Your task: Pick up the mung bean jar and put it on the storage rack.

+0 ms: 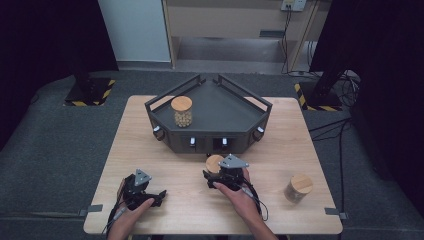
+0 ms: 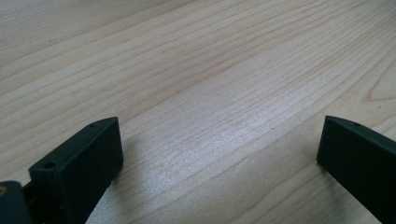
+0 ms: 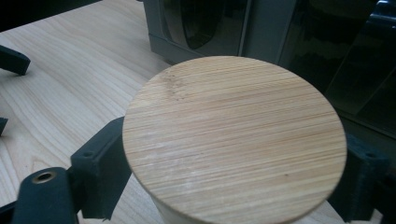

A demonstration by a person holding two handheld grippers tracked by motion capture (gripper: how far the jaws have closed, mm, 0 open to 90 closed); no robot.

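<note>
A glass jar with a round bamboo lid [image 3: 233, 112] stands between the jaws of my right gripper [image 3: 233, 149], which press its sides just under the lid. From above, this jar [image 1: 214, 162] is just in front of the dark tray's front wall, with the right gripper [image 1: 218, 174] behind it. My left gripper [image 1: 158, 195] rests low on the table at the front left. Its jaws are wide apart over bare wood [image 2: 219, 140]. A second lidded jar [image 1: 181, 111] stands in the tray at its left. A third jar [image 1: 298, 188] stands on the table at the front right.
The dark grey angular tray [image 1: 235, 112] with a railing and small knobs on its front stands at the table's back middle. Its front wall [image 3: 196, 28] rises close behind the held jar. The wooden table [image 1: 135, 150] ends near both hands at the front.
</note>
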